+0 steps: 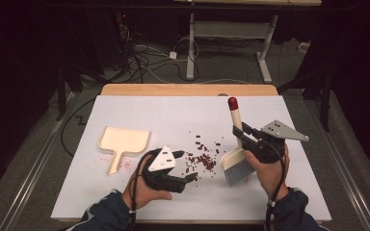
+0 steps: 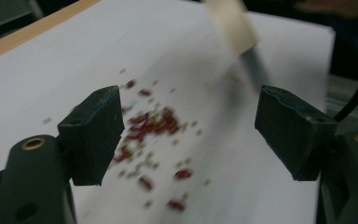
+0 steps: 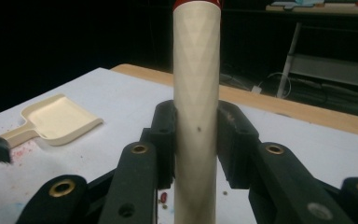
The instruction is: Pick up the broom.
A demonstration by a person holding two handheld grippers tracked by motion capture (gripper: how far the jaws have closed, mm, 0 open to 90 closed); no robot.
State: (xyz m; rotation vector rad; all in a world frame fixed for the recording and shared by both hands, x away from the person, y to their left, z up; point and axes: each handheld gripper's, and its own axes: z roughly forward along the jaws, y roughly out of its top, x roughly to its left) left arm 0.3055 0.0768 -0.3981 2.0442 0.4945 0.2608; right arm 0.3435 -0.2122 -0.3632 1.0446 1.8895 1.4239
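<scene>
A small brush (image 1: pixel 236 163) with a cream handle, a red tip and grey bristles stands with its bristles on the white table top (image 1: pixel 173 115). My right gripper (image 1: pixel 242 134) is shut on the brush handle (image 3: pixel 196 107), which rises between its jaws. Dark red beans (image 1: pixel 203 158) lie scattered just left of the bristles. My left gripper (image 1: pixel 191 178) hovers open at the near side of the beans. In the left gripper view the beans (image 2: pixel 151 128) lie between and beyond the open jaws of the left gripper (image 2: pixel 191 128), with the brush (image 2: pixel 235 28) blurred behind. A cream dustpan (image 1: pixel 123 140) lies flat to the left.
Red dust marks the table beside the dustpan handle (image 1: pixel 115 163). The dustpan (image 3: pixel 58 116) shows at the left of the right gripper view. A wooden strip (image 1: pixel 188 89) runs along the table's far edge. Beyond it are cables and a desk frame (image 1: pixel 231 43) on the floor.
</scene>
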